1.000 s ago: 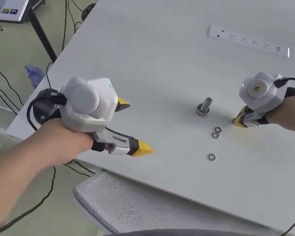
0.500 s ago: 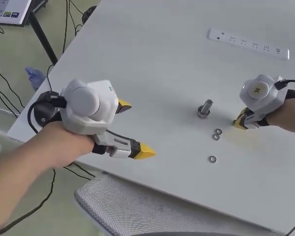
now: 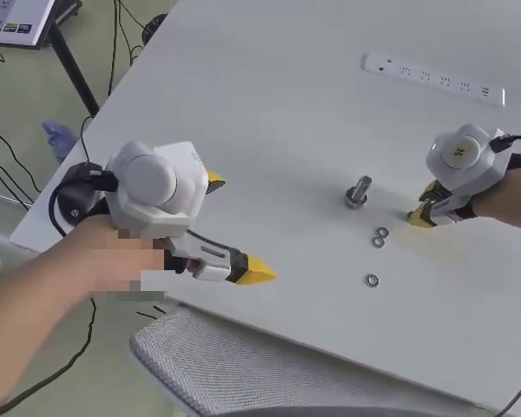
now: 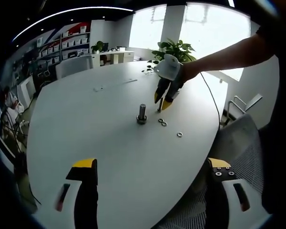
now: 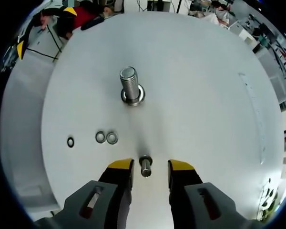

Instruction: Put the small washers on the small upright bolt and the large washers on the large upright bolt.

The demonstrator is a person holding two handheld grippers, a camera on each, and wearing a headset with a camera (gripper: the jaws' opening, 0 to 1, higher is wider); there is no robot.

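Right gripper (image 5: 151, 167) barely shifted; small bolt (image 5: 145, 163) is straddled, ungripped, by its parted jaws. Left gripper (image 4: 151, 163) is held wide open; loose washers (image 5: 112, 137) are judged still unplaced.

We hold the left gripper (image 3: 238, 228), jaws spread wide, over the white table (image 3: 269, 104) at eight o'clock from the large upright steel bolt (image 3: 358, 191). Three small silver ring washers (image 3: 380, 236) lie at five o'clock, and the right gripper (image 3: 423, 209) is at three.

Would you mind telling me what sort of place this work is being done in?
Probably an office meeting room: a large white oval table, a grey mesh office chair and a potted green plant.
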